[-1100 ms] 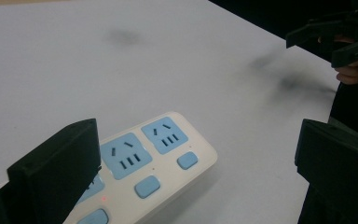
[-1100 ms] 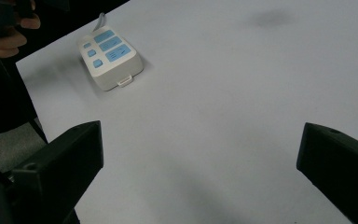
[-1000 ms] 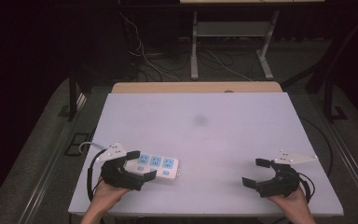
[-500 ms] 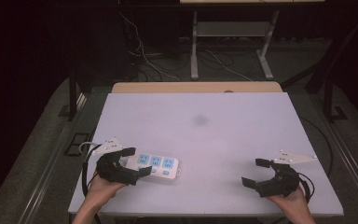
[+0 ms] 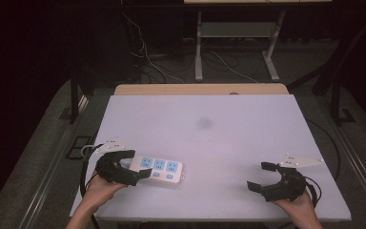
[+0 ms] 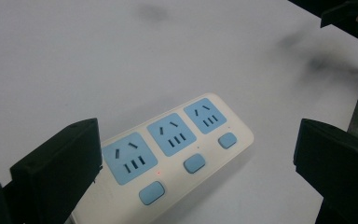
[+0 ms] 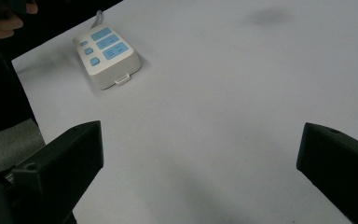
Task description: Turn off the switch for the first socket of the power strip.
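1. From the high view, a white power strip (image 5: 158, 170) is lying near the front left of the pale surface (image 5: 209, 138). The left gripper (image 5: 138, 164) is sitting at its left end with fingers spread, one on each side of that end. The right gripper (image 5: 262, 176) is hovering well apart at the front right, fingers also spread and holding nothing.
2. In the left gripper view, the power strip (image 6: 177, 149) is lying between the parted fingers (image 6: 58, 172), showing three blue sockets and three blue buttons.
3. In the right gripper view, the power strip (image 7: 106, 55) is resting far off, beyond wide-open fingers (image 7: 60, 163).
4. The step in hand is probably a grasp of the strip's end; next, the left fingers would need to close squarely on it.
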A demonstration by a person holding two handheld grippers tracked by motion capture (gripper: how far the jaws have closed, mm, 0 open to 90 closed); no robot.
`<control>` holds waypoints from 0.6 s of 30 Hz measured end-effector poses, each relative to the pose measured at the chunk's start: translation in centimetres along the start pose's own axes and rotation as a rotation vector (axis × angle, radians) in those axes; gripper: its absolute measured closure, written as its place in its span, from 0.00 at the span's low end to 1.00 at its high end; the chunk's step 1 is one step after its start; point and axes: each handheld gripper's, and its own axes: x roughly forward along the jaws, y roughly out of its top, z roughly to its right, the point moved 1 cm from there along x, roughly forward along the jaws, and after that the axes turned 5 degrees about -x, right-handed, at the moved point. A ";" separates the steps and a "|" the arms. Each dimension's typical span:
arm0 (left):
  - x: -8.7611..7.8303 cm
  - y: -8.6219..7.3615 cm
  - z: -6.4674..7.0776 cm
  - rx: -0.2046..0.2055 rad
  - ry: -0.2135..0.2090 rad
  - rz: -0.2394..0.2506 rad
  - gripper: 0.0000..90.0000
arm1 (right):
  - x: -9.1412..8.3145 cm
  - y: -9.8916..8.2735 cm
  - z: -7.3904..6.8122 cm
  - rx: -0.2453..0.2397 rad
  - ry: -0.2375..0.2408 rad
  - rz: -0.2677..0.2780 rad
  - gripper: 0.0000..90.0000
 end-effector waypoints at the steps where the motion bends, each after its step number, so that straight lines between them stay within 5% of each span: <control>1: 0.0 0.0 -0.1 -0.001 0.001 -0.002 0.00 | 0.0 0.0 0.0 0.000 0.000 0.000 0.00; 18: 0.8 0.7 -1.5 0.011 0.030 -0.109 0.01 | 0.1 0.0 0.0 -0.005 -0.009 -0.008 0.00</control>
